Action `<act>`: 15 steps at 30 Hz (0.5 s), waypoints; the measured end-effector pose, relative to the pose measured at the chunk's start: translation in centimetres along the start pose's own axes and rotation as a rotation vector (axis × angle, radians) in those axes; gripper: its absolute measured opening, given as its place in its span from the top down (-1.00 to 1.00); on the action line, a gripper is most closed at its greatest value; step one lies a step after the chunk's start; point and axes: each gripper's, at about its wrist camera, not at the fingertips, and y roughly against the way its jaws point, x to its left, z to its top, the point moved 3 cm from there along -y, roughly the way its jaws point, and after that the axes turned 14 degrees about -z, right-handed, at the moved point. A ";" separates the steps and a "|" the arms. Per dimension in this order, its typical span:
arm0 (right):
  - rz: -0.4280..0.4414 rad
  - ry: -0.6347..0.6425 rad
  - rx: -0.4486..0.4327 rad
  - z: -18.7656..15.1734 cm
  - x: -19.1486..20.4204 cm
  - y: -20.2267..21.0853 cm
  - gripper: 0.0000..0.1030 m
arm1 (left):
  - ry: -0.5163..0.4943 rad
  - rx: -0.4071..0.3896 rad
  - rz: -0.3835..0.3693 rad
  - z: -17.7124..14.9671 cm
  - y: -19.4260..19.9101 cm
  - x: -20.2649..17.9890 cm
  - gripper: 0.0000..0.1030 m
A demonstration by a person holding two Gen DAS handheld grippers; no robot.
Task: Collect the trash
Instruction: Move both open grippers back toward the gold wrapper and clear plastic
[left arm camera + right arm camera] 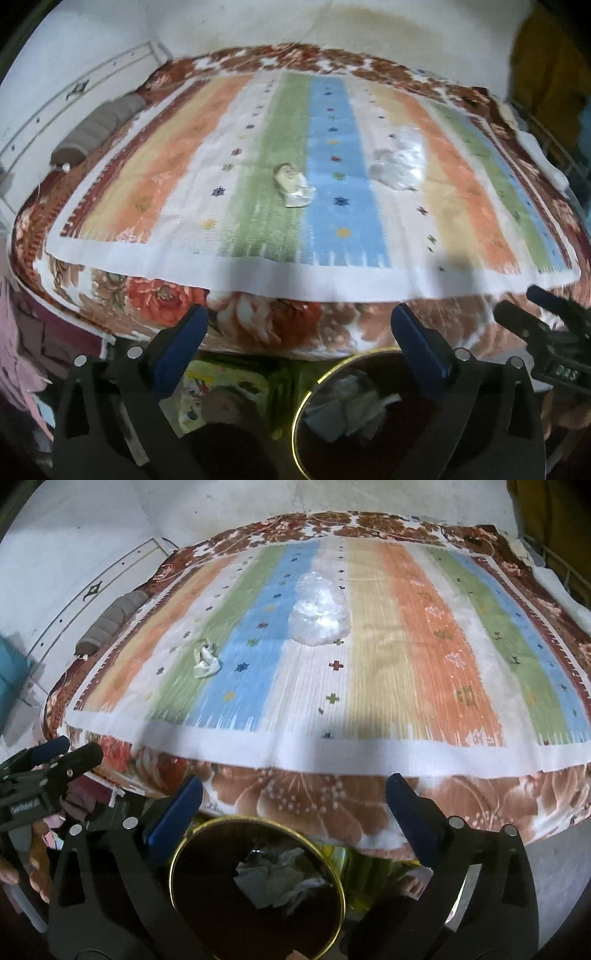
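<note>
A crumpled wrapper [293,184] lies on the striped mat on the bed, on the green stripe; it also shows in the right wrist view [205,659]. A clear crumpled plastic bag [397,162] lies to its right, also seen in the right wrist view [319,613]. A dark bin with a gold rim [295,417] stands below the bed's near edge and holds crumpled paper [277,878]; its rim shows in the right wrist view [171,871]. My left gripper [299,332] is open and empty above the bin. My right gripper [295,801] is open and empty above the bin.
The striped mat [258,266] covers a floral blanket [258,325] on the bed. A grey bolster [99,127] lies at the bed's left edge. White wall stands behind. Clothes hang at the far right [546,66]. The right gripper shows at the left view's right edge [546,332].
</note>
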 end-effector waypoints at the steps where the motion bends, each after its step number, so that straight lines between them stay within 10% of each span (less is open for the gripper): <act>1: -0.003 -0.005 0.000 0.5 0.0 -0.4 -0.83 | 0.014 0.006 -0.004 0.5 -0.3 0.3 -0.89; 15: -0.017 0.072 -0.066 7.6 1.1 -5.2 -0.83 | -0.014 0.094 -0.025 6.9 -7.2 1.7 -0.89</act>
